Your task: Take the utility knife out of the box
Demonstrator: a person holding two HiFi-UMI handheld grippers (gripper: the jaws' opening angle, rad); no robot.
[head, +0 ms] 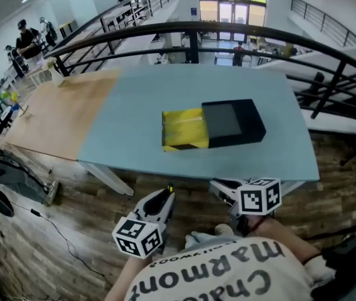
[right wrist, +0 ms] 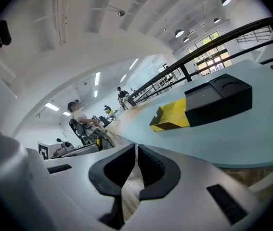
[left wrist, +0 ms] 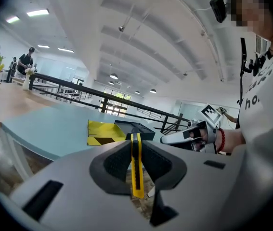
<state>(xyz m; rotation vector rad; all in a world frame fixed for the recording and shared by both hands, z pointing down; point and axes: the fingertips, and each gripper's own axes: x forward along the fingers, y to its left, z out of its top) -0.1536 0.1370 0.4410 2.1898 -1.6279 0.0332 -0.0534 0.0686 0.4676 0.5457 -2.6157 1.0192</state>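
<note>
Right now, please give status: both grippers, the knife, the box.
Left gripper shut on utility knife, clear of table. Right gripper shut, empty. Box on table, yellow tray slid out. Nothing in the way.

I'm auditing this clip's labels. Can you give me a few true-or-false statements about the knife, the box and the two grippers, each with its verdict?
1. The left gripper is shut on the yellow utility knife. True.
2. The right gripper holds something. False: its jaws are together with nothing between them.
3. The box has its yellow tray slid out to one side. True.
4. The box lies on the floor. False: it lies on the blue-grey table.
5. Both grippers are over the table. False: in the head view they sit short of its near edge, above the wooden floor.
</note>
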